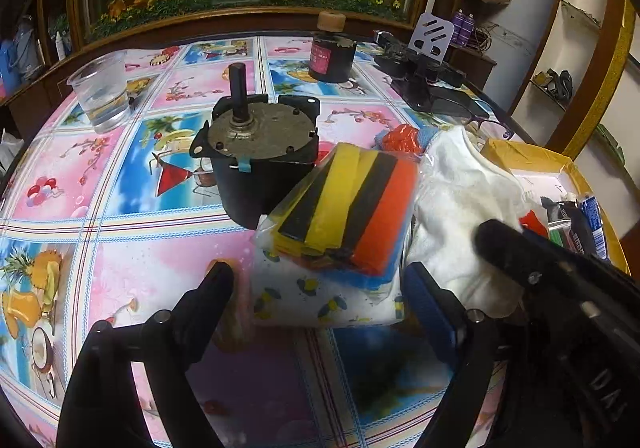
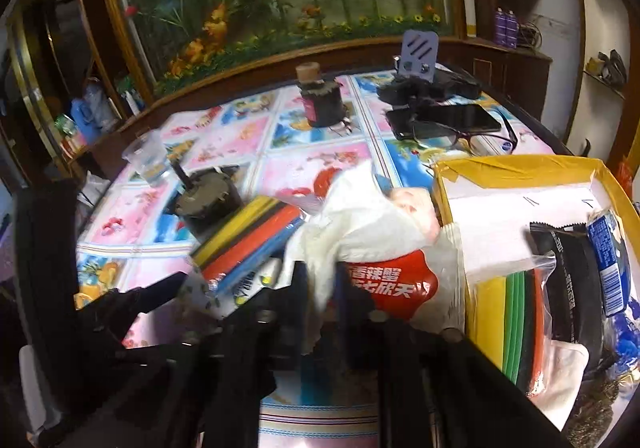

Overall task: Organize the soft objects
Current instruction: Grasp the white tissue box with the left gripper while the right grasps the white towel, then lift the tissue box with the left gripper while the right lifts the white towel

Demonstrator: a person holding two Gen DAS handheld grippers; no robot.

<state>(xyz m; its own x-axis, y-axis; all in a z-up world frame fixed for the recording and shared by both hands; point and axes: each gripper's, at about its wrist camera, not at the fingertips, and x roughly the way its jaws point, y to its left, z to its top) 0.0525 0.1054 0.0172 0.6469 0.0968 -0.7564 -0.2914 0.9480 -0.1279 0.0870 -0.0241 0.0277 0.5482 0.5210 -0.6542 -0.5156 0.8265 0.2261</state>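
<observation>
A bagged pack of yellow, black and orange sponge strips (image 1: 348,207) lies on a white printed cloth pack (image 1: 320,300) just ahead of my open left gripper (image 1: 320,288). A white cloth (image 1: 460,207) lies to its right. My right gripper (image 2: 320,288) is shut on the white cloth (image 2: 352,224), beside a red-printed bag (image 2: 400,284). The sponge pack also shows in the right wrist view (image 2: 248,240). A yellow-edged cardboard box (image 2: 532,171) at the right holds colored strips (image 2: 508,320) and snack packets (image 2: 584,272).
A black motor (image 1: 256,151) stands behind the sponge pack. A plastic cup of water (image 1: 104,91) is at the far left, a dark jar (image 1: 332,55) at the back. A phone (image 2: 448,119), glasses (image 2: 480,135) and a stand (image 1: 424,51) lie at the back right.
</observation>
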